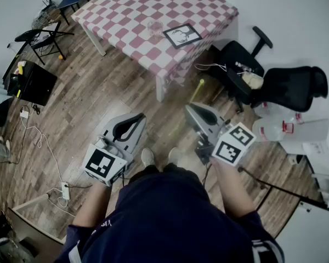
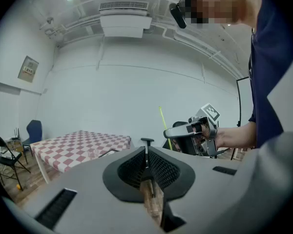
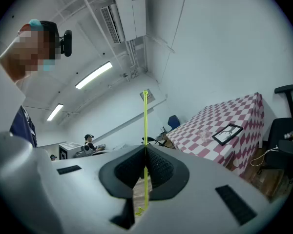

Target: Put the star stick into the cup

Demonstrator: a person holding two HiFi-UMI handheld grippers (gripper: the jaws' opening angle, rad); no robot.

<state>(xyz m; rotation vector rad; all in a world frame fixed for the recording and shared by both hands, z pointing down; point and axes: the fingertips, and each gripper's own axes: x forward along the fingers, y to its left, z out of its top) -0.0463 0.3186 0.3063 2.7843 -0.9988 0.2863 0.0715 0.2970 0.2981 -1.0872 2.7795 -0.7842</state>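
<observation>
**Stick gripped, cup far away on the table**

The right gripper (image 1: 194, 109) is clenched on the star stick (image 1: 197, 90). In the right gripper view the thin yellow rod passes exactly through the closed jaws, in the middle of the frame. The left gripper (image 1: 136, 119) has its jaws pressed together with nothing between them. It hangs left of centre in the head view, beside the right one.

The cup (image 1: 154, 30), a clear one, stands on the checkered table (image 1: 126, 12) in the upper middle of the head view. It is just left of a framed picture (image 1: 182, 35) and well apart from both grippers.

In my judgement the step in hand is carrying the stick to the cup. To do it well, the grip should stay firm, because the rod is thin and could turn between the pads. Near the table, the stick should be tipped so that one end points down over the cup's mouth, then lowered inside before the jaws open. The light cup may tip if the rod pushes its rim.

The stick's long axis follows the line of the jaws. Its long free end reaches out past the fingertips. In the head view it points to the upper right, toward the table edge, and in the left gripper view it looks close to upright. I cannot tell which end carries the star.
</observation>
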